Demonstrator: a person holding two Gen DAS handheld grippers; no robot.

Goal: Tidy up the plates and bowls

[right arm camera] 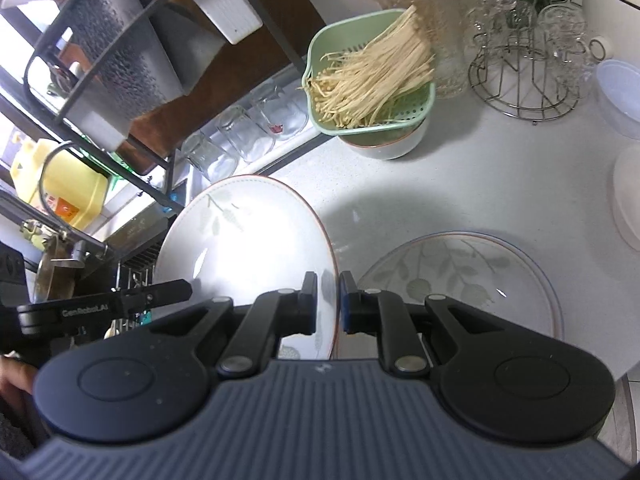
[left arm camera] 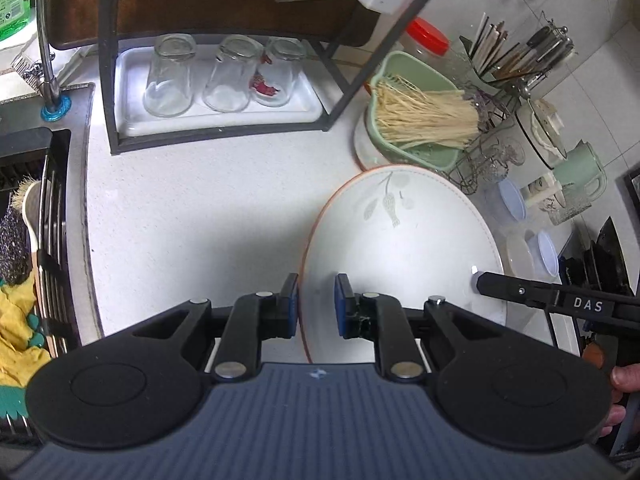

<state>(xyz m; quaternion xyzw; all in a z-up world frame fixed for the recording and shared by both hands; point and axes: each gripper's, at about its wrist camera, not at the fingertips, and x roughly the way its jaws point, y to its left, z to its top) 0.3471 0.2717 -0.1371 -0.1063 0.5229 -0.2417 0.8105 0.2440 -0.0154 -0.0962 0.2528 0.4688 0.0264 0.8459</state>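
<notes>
A white plate with a leaf print and a red rim [left arm camera: 404,248] is held tilted above the counter by both grippers. My left gripper [left arm camera: 317,306] straddles its left rim, its jaws slightly apart around the edge. My right gripper [right arm camera: 328,304] is shut on the opposite rim of the same plate [right arm camera: 248,240]; its finger shows in the left wrist view [left arm camera: 520,292]. A second leaf-print plate [right arm camera: 472,268] lies flat on the counter under the right gripper. A white bowl [right arm camera: 384,146] stands further back under a green strainer.
The green strainer of enoki mushrooms [right arm camera: 372,80] sits on the bowl. A black rack holds upturned glasses on a white tray [left arm camera: 216,76]. The sink with a dish rack [left arm camera: 44,240] is at the left. A wire glass stand [right arm camera: 524,72], lidded tubs [right arm camera: 620,96] and mugs [left arm camera: 580,172] crowd the right.
</notes>
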